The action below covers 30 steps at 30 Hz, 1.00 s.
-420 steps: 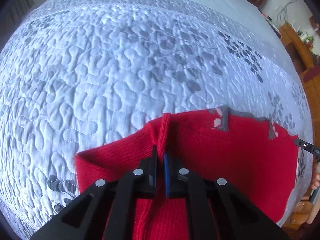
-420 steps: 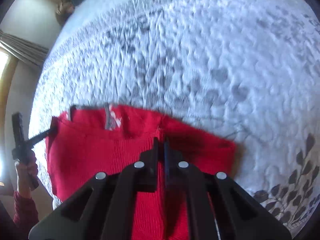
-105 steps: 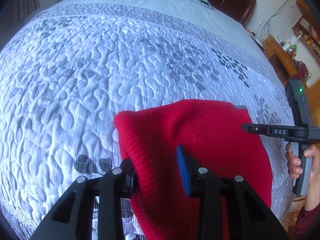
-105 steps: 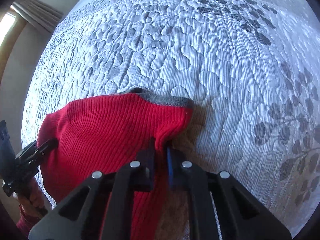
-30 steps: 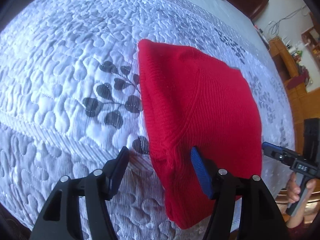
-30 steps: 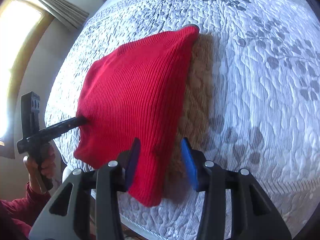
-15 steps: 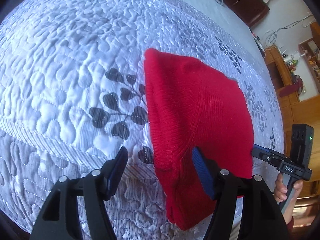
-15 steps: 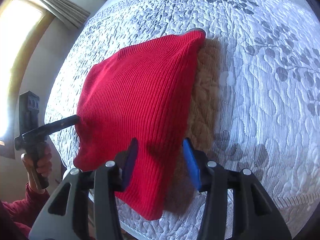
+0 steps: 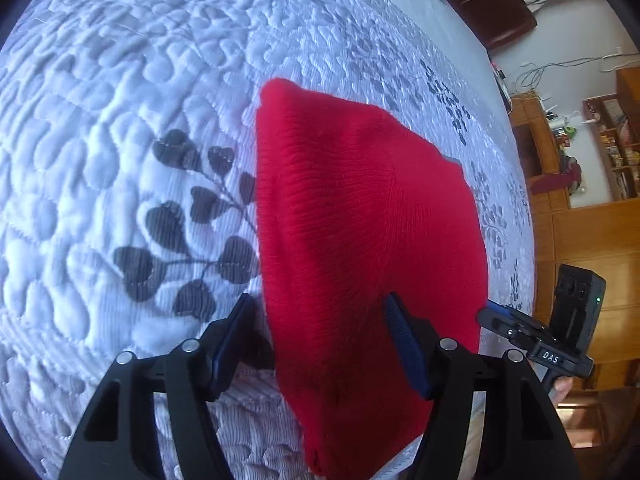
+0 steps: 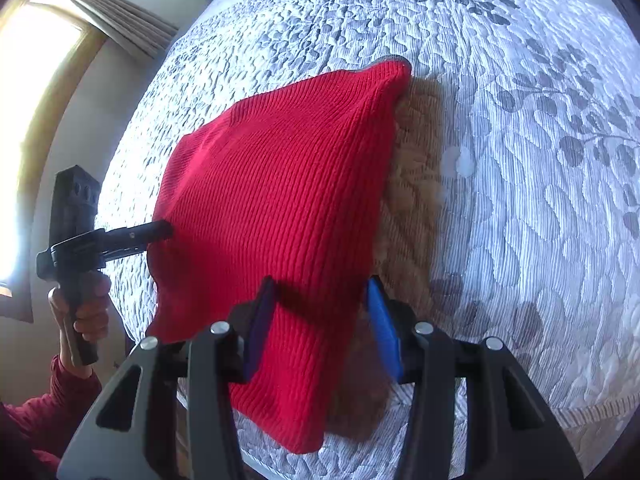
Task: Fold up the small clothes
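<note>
A red knit garment (image 9: pixel 360 220) lies folded on the white quilted bedspread (image 9: pixel 120 120), near the bed's near edge. My left gripper (image 9: pixel 320 332) hovers open over its near left side; the cloth's left edge runs between the fingers and the pads do not press it. In the right wrist view the garment (image 10: pixel 280 192) fills the middle, and my right gripper (image 10: pixel 322 320) stands open over its near right edge. The left gripper (image 10: pixel 108 240) shows there at the garment's left edge, and the right gripper (image 9: pixel 536 344) shows at the garment's right side in the left wrist view.
The quilt (image 10: pixel 520 160) with grey leaf prints stretches far beyond the garment. A dark headboard (image 9: pixel 488 4) and wooden shelves (image 9: pixel 600 184) stand past the bed. A window with a curtain (image 10: pixel 100 12) is at the left. A hand (image 10: pixel 84 304) in a red sleeve holds the left gripper.
The left gripper has sunk and come closer over the garment's near left part, still open. The right gripper has barely shifted. The garment lies as it did.
</note>
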Each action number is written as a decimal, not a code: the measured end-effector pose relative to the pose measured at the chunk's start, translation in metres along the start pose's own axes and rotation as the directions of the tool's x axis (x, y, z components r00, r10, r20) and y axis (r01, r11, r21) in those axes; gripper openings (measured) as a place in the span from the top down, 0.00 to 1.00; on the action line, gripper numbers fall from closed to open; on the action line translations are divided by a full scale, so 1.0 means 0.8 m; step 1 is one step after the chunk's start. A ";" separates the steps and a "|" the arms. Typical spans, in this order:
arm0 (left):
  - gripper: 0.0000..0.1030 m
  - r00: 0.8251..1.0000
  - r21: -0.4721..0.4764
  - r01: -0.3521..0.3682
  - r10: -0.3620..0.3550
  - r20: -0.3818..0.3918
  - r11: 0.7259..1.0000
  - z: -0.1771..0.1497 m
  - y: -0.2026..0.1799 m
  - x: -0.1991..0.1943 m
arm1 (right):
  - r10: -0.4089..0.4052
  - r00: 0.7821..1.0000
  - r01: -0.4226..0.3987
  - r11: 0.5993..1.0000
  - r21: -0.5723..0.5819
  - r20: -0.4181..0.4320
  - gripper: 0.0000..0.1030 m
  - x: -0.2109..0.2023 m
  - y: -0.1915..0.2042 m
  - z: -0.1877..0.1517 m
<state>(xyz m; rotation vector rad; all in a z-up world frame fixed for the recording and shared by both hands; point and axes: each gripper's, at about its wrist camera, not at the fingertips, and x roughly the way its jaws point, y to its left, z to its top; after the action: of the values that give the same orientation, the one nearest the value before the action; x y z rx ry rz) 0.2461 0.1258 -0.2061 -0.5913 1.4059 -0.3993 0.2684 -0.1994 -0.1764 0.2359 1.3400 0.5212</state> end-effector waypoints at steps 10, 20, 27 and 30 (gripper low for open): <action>0.47 0.996 0.021 0.082 -0.081 -0.032 0.996 0.016 -0.008 0.016 | 0.018 1.000 -0.018 1.000 -0.010 -0.023 0.49 0.015 -0.003 0.020; 0.47 1.000 0.068 0.009 -0.007 -0.030 0.998 0.016 -0.026 0.028 | 0.041 0.998 -0.041 0.999 0.011 -0.048 0.46 0.036 -0.007 0.038; 0.66 0.999 0.060 0.028 -0.027 -0.021 0.998 0.016 -0.032 0.025 | 0.127 0.991 -0.125 0.990 0.065 -0.036 0.62 0.033 -0.022 0.039; 0.68 0.999 0.040 0.043 -0.042 -0.007 0.998 0.015 -0.031 0.022 | 0.140 0.990 -0.139 0.988 0.063 -0.013 0.67 0.022 -0.020 0.035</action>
<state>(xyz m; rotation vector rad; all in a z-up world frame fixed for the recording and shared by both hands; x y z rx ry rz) 0.2620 0.0975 -0.2047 -0.5887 1.3903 -0.4626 0.3013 -0.2004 -0.1926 0.3793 1.3639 0.6006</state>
